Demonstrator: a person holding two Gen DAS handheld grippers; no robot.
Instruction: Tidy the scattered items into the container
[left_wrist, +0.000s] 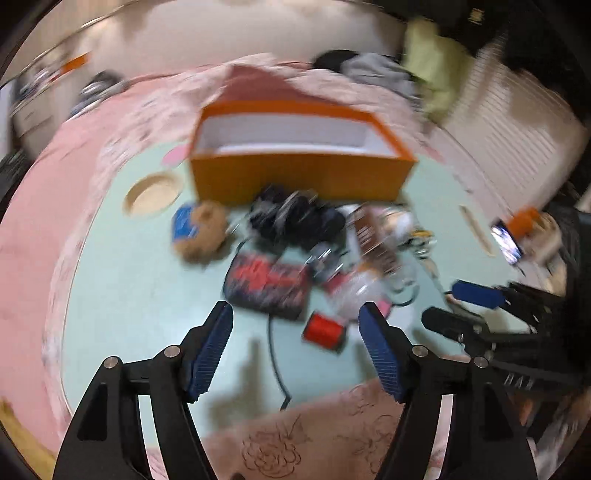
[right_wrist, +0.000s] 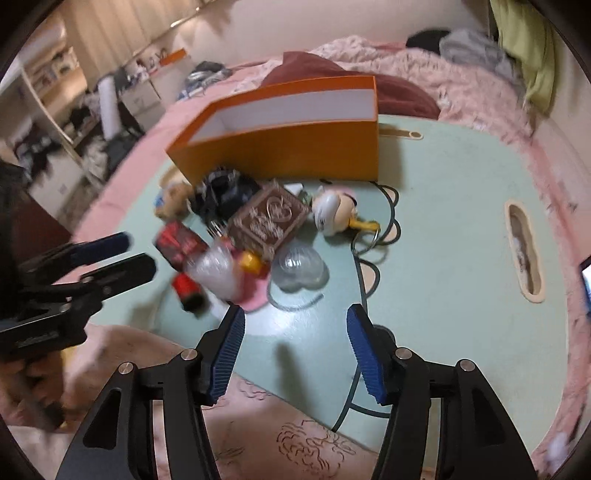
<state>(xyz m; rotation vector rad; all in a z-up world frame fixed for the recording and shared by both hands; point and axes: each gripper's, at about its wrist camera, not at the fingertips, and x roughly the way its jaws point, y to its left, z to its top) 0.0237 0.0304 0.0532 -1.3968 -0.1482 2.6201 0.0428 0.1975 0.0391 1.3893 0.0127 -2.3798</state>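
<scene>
pale green tabletop (right_wrist: 461, 229) with oval cut-out handles, laid over a pink floral bedspread (right_wrist: 443, 74). dark red cushion (right_wrist: 317, 70) behind. crumpled grey clothing (right_wrist: 476, 48) and a yellow-green pillow (right_wrist: 535, 62) at the far right corner. plain cream wall (left_wrist: 258, 33) beyond the bed. cluttered open shelving (right_wrist: 55, 110) along the left side, contents blurred. white slatted panel (left_wrist: 517, 122) at the right. warm indoor lighting, soft shadows on the green surface.
</scene>
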